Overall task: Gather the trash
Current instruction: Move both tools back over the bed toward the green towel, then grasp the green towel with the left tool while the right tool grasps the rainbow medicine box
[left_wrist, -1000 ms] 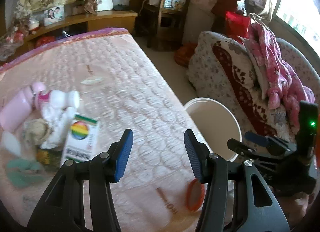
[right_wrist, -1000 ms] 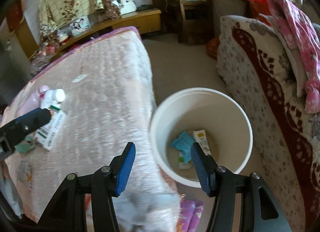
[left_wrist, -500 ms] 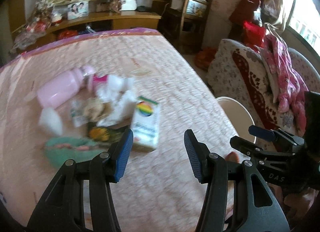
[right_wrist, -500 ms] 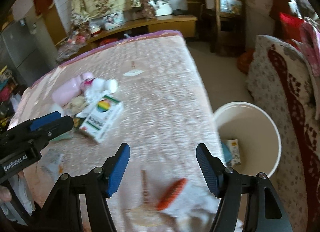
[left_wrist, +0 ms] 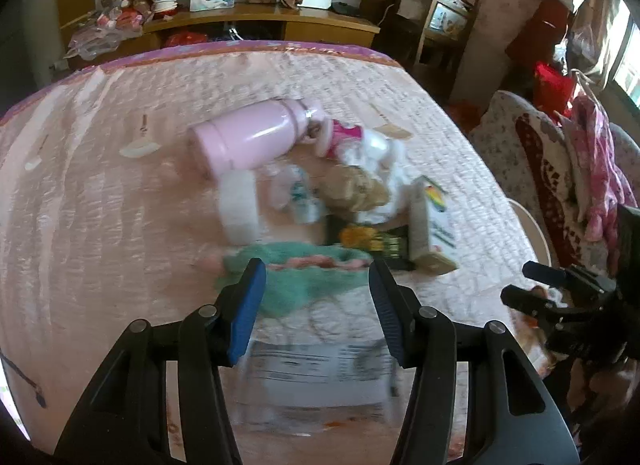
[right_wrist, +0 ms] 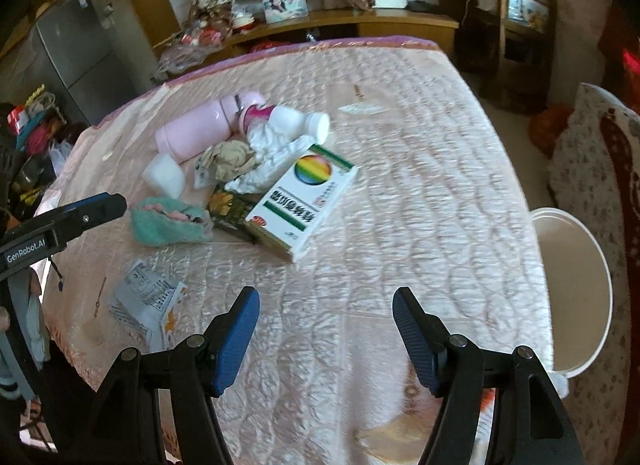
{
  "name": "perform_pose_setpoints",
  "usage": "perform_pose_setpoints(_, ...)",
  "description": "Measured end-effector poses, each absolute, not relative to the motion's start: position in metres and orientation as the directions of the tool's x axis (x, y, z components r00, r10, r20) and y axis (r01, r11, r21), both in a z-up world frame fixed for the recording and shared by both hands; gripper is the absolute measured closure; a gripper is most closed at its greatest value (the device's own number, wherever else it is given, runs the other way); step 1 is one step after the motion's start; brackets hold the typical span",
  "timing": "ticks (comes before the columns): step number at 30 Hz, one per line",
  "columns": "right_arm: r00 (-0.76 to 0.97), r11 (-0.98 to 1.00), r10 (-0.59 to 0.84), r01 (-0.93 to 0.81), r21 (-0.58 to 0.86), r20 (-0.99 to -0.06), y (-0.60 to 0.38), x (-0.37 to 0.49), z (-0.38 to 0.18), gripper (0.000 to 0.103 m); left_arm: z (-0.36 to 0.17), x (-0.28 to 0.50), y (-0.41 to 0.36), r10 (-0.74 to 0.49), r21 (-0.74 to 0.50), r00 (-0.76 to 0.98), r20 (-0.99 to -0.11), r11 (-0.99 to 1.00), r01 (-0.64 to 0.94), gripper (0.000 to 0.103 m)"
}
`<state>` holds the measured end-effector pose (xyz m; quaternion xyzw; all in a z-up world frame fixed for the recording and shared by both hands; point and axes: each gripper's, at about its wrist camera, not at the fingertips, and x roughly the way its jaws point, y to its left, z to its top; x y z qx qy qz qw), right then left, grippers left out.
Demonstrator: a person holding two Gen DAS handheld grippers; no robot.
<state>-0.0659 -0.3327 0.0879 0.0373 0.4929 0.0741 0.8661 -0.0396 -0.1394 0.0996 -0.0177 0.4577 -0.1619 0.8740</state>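
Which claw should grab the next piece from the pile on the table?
Left. The left claw is open right above the teal cloth at the pile's near edge; the right claw, also open, faces bare tablecloth.

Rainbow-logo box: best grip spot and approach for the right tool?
Grip the rainbow-logo box across its long side edges near the free near corner, coming from above. It lies flat, its far end touching tissue. The right tool is open.
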Motion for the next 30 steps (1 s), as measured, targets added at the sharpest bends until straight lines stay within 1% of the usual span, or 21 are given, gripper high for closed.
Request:
perform_pose_setpoints(2,0.486,0.983,0.185,-0.071,0.172,-0.854,-0.332,-0.057,0.082,0.033,0.095,-0.035,-0.137,-0.303,-0.176,0.525,-0.795,0.944,0.279,0.048)
perform_pose_setpoints(5,0.468,0.972,0.219,-0.026,0.235,-0.856,-0.335,-0.041,0.076,0.032,0.087,-0.028,-0.137,-0.309,-0.155,0.522,-0.795,0.936,0.317,0.047)
perform_pose_setpoints(9,0.465,0.96,0.233,0.03,0.278,-0.854,-0.34,-0.02,0.072,0.031,0.076,-0.021,-0.149,-0.297,-0.083,0.507,-0.809,0.912,0.402,0.047)
perform_pose_setpoints(13,0.464,0.941,0.257,0.08,0.329,-0.848,-0.344,0.001,0.068,0.028,0.066,-0.012,-0.159,-0.282,-0.025,0.483,-0.829,0.882,0.471,0.047)
perform_pose_setpoints(18,0.443,0.929,0.266,0.118,0.35,-0.856,-0.34,0.024,0.059,0.028,0.059,-0.006,-0.165,-0.266,0.038,0.475,-0.839,0.841,0.539,0.046)
perform_pose_setpoints(21,0.42,0.926,0.273,0.13,0.355,-0.865,-0.335,0.035,0.051,0.028,0.054,-0.005,-0.169,-0.255,0.068,0.469,-0.845,0.82,0.568,0.041)
perform_pose_setpoints(23,0.403,0.921,0.285,0.134,0.365,-0.869,-0.331,0.039,0.045,0.028,0.051,-0.004,-0.172,-0.245,0.081,0.465,-0.851,0.813,0.577,0.035)
perform_pose_setpoints(24,0.394,0.921,0.29,0.135,0.367,-0.872,-0.329,0.042,0.042,0.028,0.05,-0.003,-0.174,-0.24,0.089,0.465,-0.852,0.81,0.58,0.035)
perform_pose_setpoints(26,0.39,0.922,0.292,0.129,0.366,-0.873,-0.326,0.044,0.039,0.028,0.047,-0.004,-0.179,-0.217,0.126,0.47,-0.856,0.793,0.596,0.031)
perform_pose_setpoints(28,0.409,0.928,0.285,0.11,0.357,-0.867,-0.322,0.044,0.039,0.028,0.041,-0.007,-0.187,-0.172,0.19,0.483,-0.859,0.768,0.611,0.029)
perform_pose_setpoints(29,0.41,0.929,0.289,0.099,0.357,-0.865,-0.32,0.044,0.038,0.028,0.038,-0.008,-0.191,-0.145,0.225,0.493,-0.858,0.757,0.614,0.029)
perform_pose_setpoints(30,0.412,0.934,0.283,0.086,0.346,-0.866,-0.317,0.044,0.038,0.035,0.036,-0.009,-0.193,-0.128,0.248,0.502,-0.855,0.749,0.614,0.029)
